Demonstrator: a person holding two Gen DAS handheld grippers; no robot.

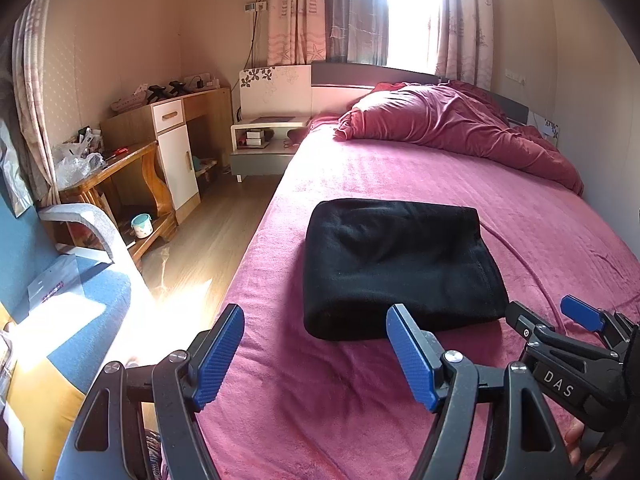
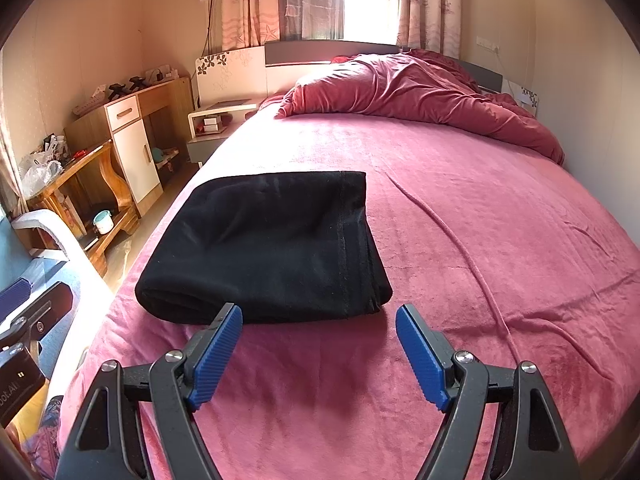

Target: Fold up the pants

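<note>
The black pants (image 1: 396,268) lie folded into a thick rectangle on the pink bedsheet (image 1: 400,176); they also show in the right wrist view (image 2: 268,244). My left gripper (image 1: 316,350) is open and empty, just short of the bundle's near edge. My right gripper (image 2: 320,354) is open and empty, also just in front of the bundle's near edge. The right gripper shows at the right edge of the left wrist view (image 1: 560,328), beside the bundle's right corner.
A crumpled red duvet (image 1: 460,124) lies at the bed's head. Left of the bed are a wooden floor (image 1: 208,240), a nightstand (image 1: 264,140), a white-and-wood cabinet (image 1: 176,152), a cluttered wooden table (image 1: 116,168) and a blue chair (image 1: 72,300).
</note>
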